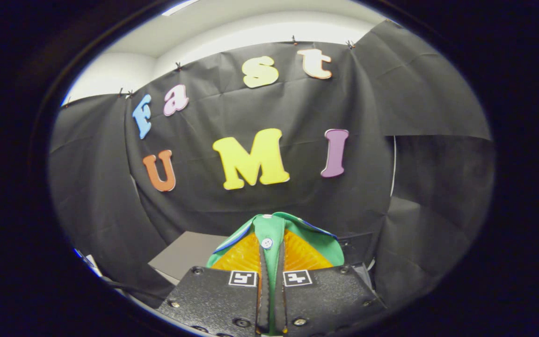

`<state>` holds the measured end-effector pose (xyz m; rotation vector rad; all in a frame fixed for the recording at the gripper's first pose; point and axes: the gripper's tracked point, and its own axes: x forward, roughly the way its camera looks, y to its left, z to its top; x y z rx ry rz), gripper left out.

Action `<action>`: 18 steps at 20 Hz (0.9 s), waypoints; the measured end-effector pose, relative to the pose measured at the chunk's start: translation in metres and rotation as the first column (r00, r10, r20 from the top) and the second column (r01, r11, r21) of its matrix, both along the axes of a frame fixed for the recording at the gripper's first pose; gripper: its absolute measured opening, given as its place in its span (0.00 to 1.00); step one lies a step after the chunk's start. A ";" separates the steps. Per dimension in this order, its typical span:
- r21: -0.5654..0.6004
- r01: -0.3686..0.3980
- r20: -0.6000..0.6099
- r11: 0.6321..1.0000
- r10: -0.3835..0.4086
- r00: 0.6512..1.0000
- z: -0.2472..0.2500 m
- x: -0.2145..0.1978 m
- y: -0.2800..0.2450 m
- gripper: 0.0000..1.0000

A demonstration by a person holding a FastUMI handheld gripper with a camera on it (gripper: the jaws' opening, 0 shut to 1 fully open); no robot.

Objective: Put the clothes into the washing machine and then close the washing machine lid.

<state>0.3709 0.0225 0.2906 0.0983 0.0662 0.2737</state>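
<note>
Gripper (271,262) fingers pressed together on green garment (274,229), pinching its button strip with a white button (266,243) between them. Garment held up above a grey surface (186,255), in front of black cloth wall (297,196).

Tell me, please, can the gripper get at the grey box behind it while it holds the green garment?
Probably not yet. The gripper is shut on the green garment, which hangs between the fingers and covers part of the grey box beyond them, so the fingers are occupied.
</note>
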 end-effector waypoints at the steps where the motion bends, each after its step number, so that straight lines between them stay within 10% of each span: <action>1: -0.016 0.001 0.000 1.000 -0.001 1.000 -0.002 0.010 -0.013 0.08; 18: -0.158 -0.126 -0.287 0.979 0.076 0.955 -0.234 0.173 -0.068 0.08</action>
